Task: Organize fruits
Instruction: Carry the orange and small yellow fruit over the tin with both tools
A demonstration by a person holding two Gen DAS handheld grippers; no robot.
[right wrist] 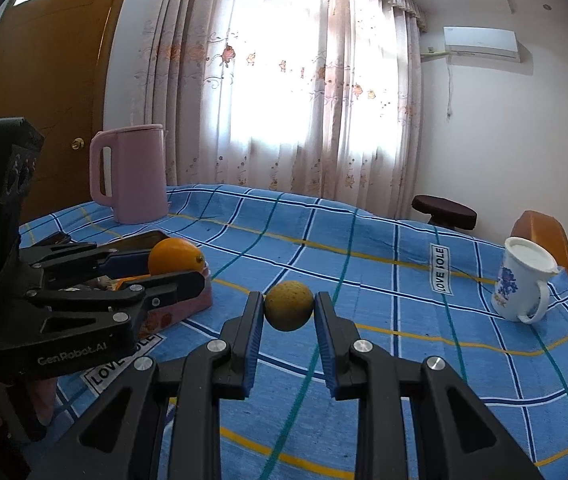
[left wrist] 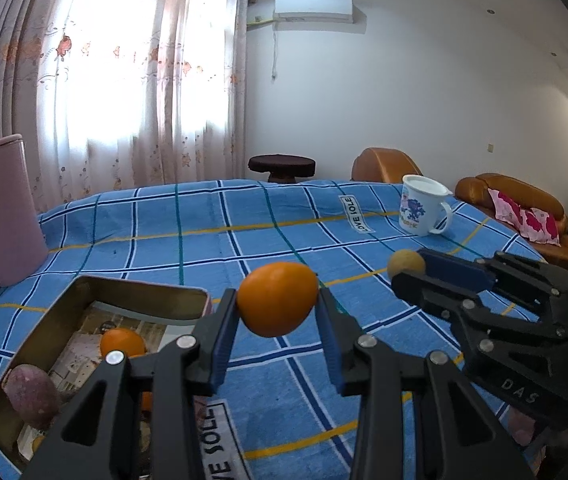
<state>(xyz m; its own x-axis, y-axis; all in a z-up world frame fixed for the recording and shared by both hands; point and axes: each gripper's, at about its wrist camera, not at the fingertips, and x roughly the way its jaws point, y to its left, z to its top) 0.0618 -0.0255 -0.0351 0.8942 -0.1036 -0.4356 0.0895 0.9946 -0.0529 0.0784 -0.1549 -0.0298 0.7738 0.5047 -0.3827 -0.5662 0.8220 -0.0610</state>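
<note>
My left gripper (left wrist: 278, 300) is shut on an orange (left wrist: 278, 298) and holds it above the blue checked tablecloth, just right of an open metal tin (left wrist: 144, 294). The tin holds another orange (left wrist: 122, 342) and a purple fruit (left wrist: 30, 394). My right gripper (right wrist: 288, 306) is shut on a small yellow-brown round fruit (right wrist: 288, 305), held above the cloth. In the left wrist view the right gripper (left wrist: 409, 270) shows at right with that fruit (left wrist: 405, 262). In the right wrist view the left gripper (right wrist: 188, 268) shows at left with its orange (right wrist: 176, 256) over the tin (right wrist: 188, 300).
A pink kettle (right wrist: 130, 174) stands at the table's far left. A white mug with a blue print (right wrist: 523, 280) stands at the far right. A dark stool (left wrist: 282, 166) and brown sofa (left wrist: 511, 196) lie beyond the table.
</note>
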